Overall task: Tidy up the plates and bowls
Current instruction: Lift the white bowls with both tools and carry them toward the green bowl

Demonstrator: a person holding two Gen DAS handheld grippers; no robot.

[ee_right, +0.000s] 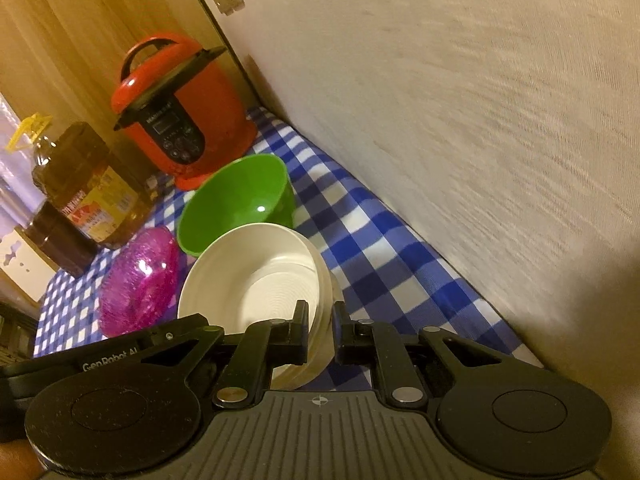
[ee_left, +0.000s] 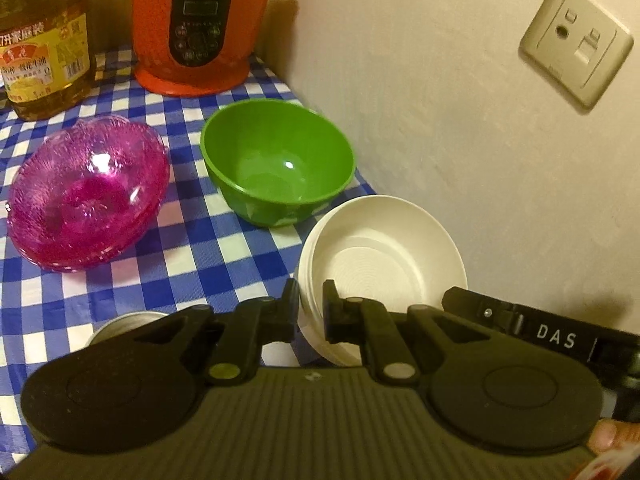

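Pinching opposite rims of the white bowl stack (ee_left: 384, 256), both the left gripper (ee_left: 311, 312) and the right gripper (ee_right: 320, 332) have jaws narrowly clamped; green bowl (ee_left: 276, 164) lies just beyond, toward the desk's (ee_left: 200, 256) wall edge.

Glossy plastic green bowl (ee_left: 277, 168), matt ridged white bowls (ee_left: 384, 256), perhaps plastic, on checked cloth (ee_left: 192, 248).

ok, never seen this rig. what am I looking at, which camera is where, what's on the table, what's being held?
No robot here: a person holds a hand-held gripper in each hand, each with a fisheye camera looking along its two fingers. In the left wrist view, the left hand-held gripper is shut on the near rim of a stack of white bowls. In the right wrist view, the right hand-held gripper grips the same stack's opposite rim. On the blue checked tablecloth: a green bowl, stacked pink bowls, a red cooker, an oil bottle.
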